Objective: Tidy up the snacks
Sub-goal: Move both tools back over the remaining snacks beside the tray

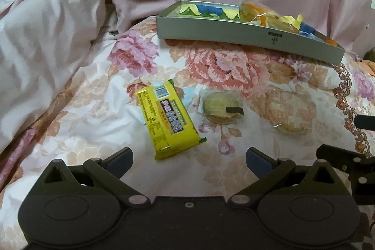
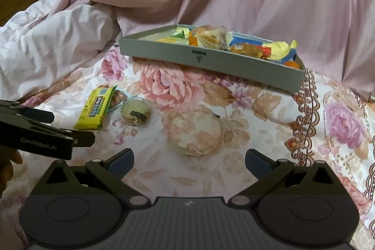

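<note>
Left gripper (image 1: 189, 156) hovers spread wide and empty over the floral bedspread (image 1: 93, 114), the yellow snack bar (image 1: 167, 122) just ahead, barcode up, its print too blurred to read. Right gripper (image 2: 189, 157) gapes wide too, empty, above a clear-wrapped round cake (image 2: 194, 132). Another wrapped cake (image 2: 136, 113) sits beside the bar. Farther back the grey tray (image 2: 211, 62), small logo unreadable, holds snacks; open bedspread lies between.

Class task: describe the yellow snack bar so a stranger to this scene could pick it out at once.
Start at the grey tray of snacks on the floral bedspread. Nearer than the tray, three loose snacks lie on the cloth. The yellow snack bar is the leftmost: flat, rectangular and barcoded, unlike the round clear-wrapped biscuits beside it.
</note>
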Demonstrator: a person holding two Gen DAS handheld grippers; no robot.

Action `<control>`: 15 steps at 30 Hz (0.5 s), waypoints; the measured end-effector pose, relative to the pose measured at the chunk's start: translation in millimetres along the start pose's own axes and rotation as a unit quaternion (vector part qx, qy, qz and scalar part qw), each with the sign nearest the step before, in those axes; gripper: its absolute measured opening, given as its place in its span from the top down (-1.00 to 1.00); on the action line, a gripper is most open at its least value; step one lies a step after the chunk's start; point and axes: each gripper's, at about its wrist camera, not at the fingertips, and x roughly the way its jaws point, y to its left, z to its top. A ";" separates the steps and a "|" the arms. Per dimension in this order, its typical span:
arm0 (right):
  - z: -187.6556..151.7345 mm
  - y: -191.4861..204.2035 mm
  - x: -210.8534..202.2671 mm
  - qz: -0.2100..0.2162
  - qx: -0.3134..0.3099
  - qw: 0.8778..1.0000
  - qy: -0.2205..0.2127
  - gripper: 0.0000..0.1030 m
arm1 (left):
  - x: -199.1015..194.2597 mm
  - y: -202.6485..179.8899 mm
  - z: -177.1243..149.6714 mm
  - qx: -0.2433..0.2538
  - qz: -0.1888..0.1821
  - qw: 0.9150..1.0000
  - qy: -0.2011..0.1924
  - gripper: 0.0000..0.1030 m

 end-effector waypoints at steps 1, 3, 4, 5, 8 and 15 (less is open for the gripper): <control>0.1 -0.5 1.5 0.000 0.001 1.000 0.002 -1.00 | 0.9 -1.0 0.6 0.000 0.000 1.000 -0.003 -0.98; 0.1 -1.2 4.8 -0.001 0.002 1.000 0.008 -1.00 | 2.3 -2.1 2.1 -0.001 -0.003 1.000 -0.011 -0.98; 0.1 -1.9 6.6 -0.001 0.003 1.000 0.011 -1.00 | 2.7 -3.1 2.8 -0.001 -0.006 1.000 -0.016 -0.98; 0.4 -2.0 8.3 -0.001 0.004 1.000 0.014 -1.00 | 3.2 -3.9 3.3 -0.001 -0.008 1.000 -0.021 -0.98; 0.8 -3.0 13.8 -0.001 0.008 1.000 0.023 -1.00 | 4.9 -6.9 5.7 0.005 -0.012 0.999 -0.038 -0.98; 1.9 -5.4 23.5 -0.002 0.009 0.999 0.036 -1.00 | 11.6 -15.1 13.2 0.025 -0.020 0.997 -0.070 -0.98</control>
